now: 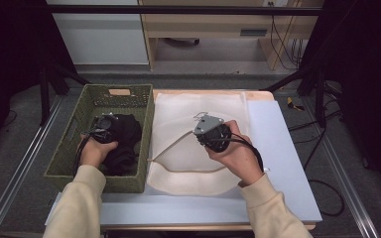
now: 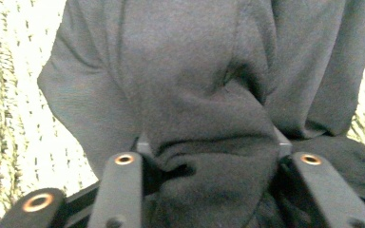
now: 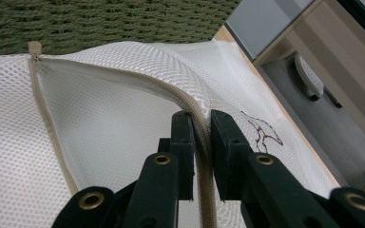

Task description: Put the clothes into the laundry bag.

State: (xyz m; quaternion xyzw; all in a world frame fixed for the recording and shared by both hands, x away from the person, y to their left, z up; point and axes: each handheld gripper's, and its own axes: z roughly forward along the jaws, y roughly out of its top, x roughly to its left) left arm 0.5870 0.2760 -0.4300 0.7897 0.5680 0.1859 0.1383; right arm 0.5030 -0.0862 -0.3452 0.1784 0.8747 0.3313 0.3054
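Observation:
A black garment lies bunched in the green woven basket at the table's left. My left gripper reaches down into the basket. In the left gripper view its jaws pinch a fold of the black garment, which bulges between them. A white mesh laundry bag lies flat to the right of the basket, its zipper open in a curve. My right gripper is shut on the bag's zipper edge, holding it raised; the jaws squeeze the beige tape.
The grey tabletop shows bare to the right of the bag and along the front. The basket's wall stands right against the bag's left side. Beyond the table are a wooden desk, cables and dark stands.

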